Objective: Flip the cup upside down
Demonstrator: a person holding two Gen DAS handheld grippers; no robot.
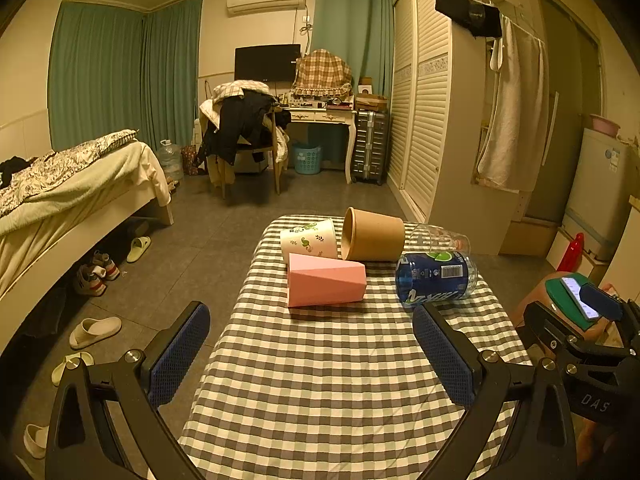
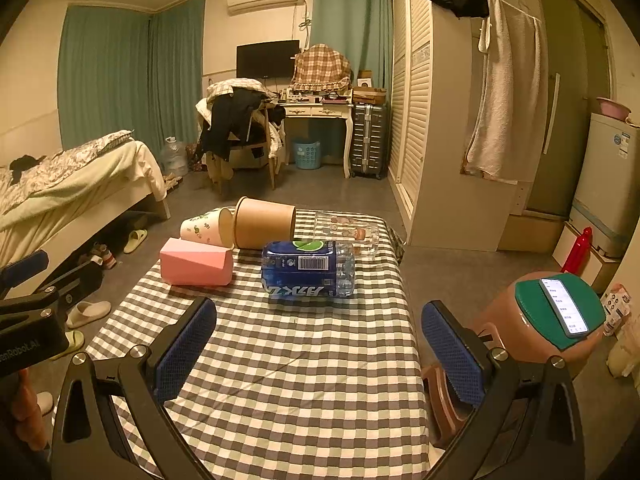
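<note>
Cups lie on their sides in a cluster at the far end of the checked surface (image 1: pixel 340 380). The pink cup (image 1: pixel 326 285) is nearest, its wide end pointing left. Just behind it the white cup (image 1: pixel 309 239) with green leaf prints lies touching the brown paper cup (image 1: pixel 374 235), whose mouth faces left. To the right of the brown cup lies a clear glass (image 1: pixel 440 237), and in front of that a cut-off blue-labelled bottle (image 1: pixel 436 278), also on its side.

The left claw (image 1: pixel 312 354) hangs released over the near part of the surface, its blue pads wide apart with nothing between them, well short of the cups. The right claw (image 2: pixel 320 354) is likewise spread and grips nothing, over the near right part of the surface, with the bottle ahead of it.

Off the right edge stands a brown stool (image 2: pixel 520 320) with a green top, and a phone (image 2: pixel 564 307) lies on it, screen lit.
</note>
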